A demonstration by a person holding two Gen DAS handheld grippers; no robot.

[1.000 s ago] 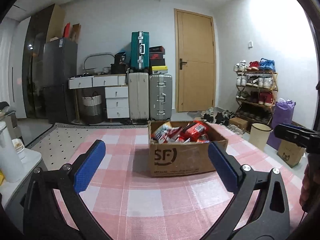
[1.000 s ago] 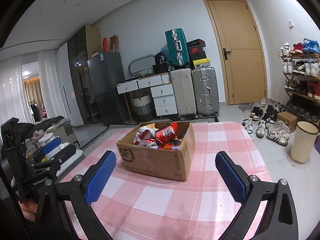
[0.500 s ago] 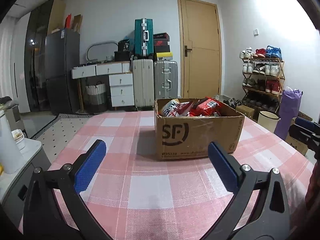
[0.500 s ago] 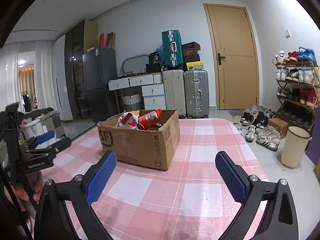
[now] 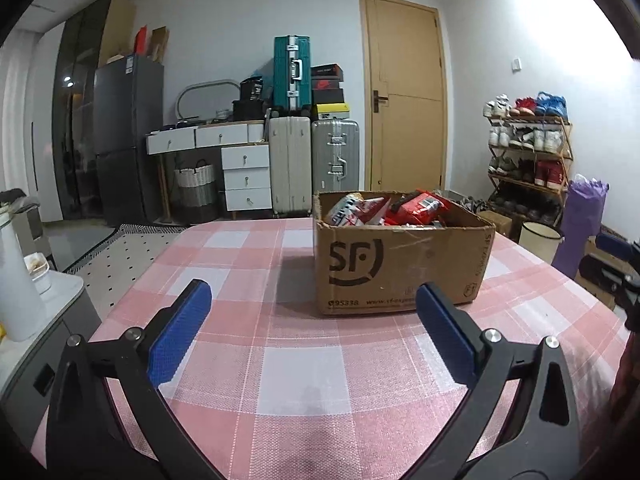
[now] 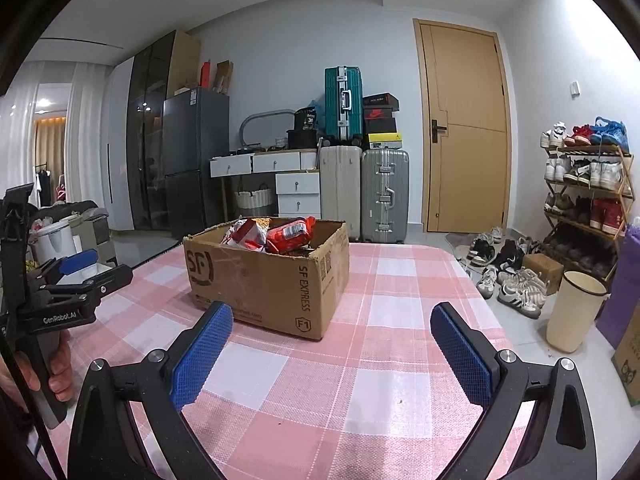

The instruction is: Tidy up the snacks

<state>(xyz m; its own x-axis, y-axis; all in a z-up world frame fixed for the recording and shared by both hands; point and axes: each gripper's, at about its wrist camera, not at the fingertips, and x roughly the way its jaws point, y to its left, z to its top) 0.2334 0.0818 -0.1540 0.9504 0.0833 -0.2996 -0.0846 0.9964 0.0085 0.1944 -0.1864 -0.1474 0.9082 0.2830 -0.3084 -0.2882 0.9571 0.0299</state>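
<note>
A brown cardboard box [image 5: 400,264] marked SF stands on the pink checked tablecloth [image 5: 304,376], filled with several red and white snack packs [image 5: 384,209]. It also shows in the right wrist view [image 6: 264,280], with the snack packs [image 6: 276,234] heaped inside. My left gripper [image 5: 312,312] is open and empty, low over the cloth just in front of the box. My right gripper [image 6: 332,336] is open and empty, in front of the box's right corner. The left gripper shows at the left edge of the right wrist view [image 6: 76,276].
The table's right edge drops to the floor, where a cream bin [image 6: 572,312], loose shoes [image 6: 516,284] and a shoe rack [image 6: 588,196] stand. A white kettle [image 5: 16,284] sits on a side unit left of the table. Suitcases [image 5: 312,164] stand at the far wall.
Both grippers have dropped lower towards the table and closer to the box, which now looks larger and is seen more from the side. Both stay open.
</note>
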